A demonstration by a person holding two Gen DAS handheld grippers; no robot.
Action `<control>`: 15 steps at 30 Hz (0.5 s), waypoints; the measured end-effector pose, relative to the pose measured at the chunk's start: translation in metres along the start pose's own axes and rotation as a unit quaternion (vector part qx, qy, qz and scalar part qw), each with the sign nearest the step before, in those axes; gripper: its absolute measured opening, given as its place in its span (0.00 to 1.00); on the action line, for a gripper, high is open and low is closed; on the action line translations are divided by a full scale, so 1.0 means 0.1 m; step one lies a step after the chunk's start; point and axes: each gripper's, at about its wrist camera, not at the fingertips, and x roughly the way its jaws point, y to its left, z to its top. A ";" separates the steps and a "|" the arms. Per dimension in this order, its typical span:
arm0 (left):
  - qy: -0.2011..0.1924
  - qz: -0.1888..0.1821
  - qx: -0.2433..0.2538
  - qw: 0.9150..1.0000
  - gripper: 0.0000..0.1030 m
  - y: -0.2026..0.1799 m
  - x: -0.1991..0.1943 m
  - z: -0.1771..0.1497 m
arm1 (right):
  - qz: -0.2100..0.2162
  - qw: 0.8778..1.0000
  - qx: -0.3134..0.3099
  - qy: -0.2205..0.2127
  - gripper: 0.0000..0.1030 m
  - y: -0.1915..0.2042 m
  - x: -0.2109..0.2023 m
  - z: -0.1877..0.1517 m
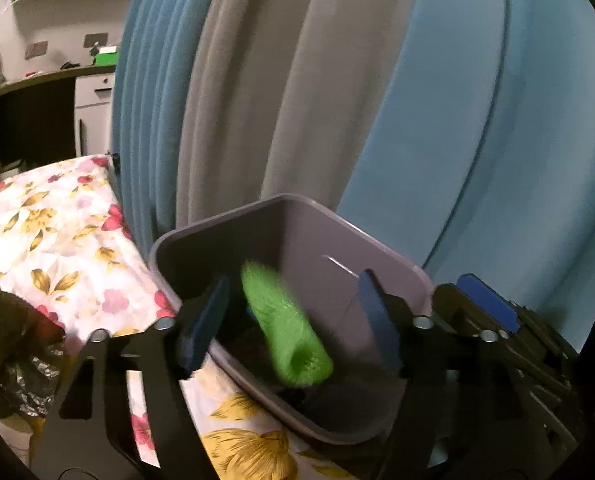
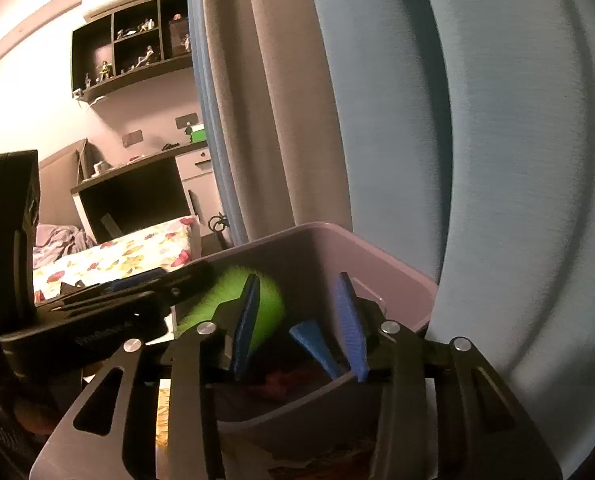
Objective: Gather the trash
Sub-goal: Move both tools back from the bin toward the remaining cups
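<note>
Here no writing is legible; the green roll (image 1: 287, 330), tilted with its open end toward the camera, sits loose inside the bin (image 1: 377, 248) between the left gripper's (image 1: 293, 332) spread jaws; the right gripper (image 2: 299, 328) is also parted, pinching nothing.

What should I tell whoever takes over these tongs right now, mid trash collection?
Left tongs: open over the grey bin, holding nothing. The green roll sits between the pads, blurred, apparently dropping into the bin.
Right tongs: partly open at the bin's rim, nothing pressed between the pads.
Things: the bin stands against the blue and grey curtain beside the floral bedsheet. A crumpled black plastic bag lies on the sheet to the left.
Done: green roll released over the bin, which already holds some dark scraps.
Left: probably the black bag, if it counts as trash; check the bed for more.
</note>
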 end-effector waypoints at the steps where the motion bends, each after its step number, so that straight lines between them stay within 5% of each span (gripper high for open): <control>1: -0.003 0.003 -0.008 1.000 0.78 0.03 -0.03 0.00 | -0.002 1.000 0.001 0.000 0.42 0.00 -0.02 -0.01; 6: -0.014 0.033 -0.024 0.999 0.86 0.12 -0.20 -0.02 | -0.006 1.000 0.000 -0.004 0.50 0.01 -0.10 -0.05; 15: -0.041 0.143 -0.003 0.989 0.94 0.16 -0.89 -0.26 | 0.004 1.000 -0.010 -0.020 0.79 0.19 -0.40 -0.10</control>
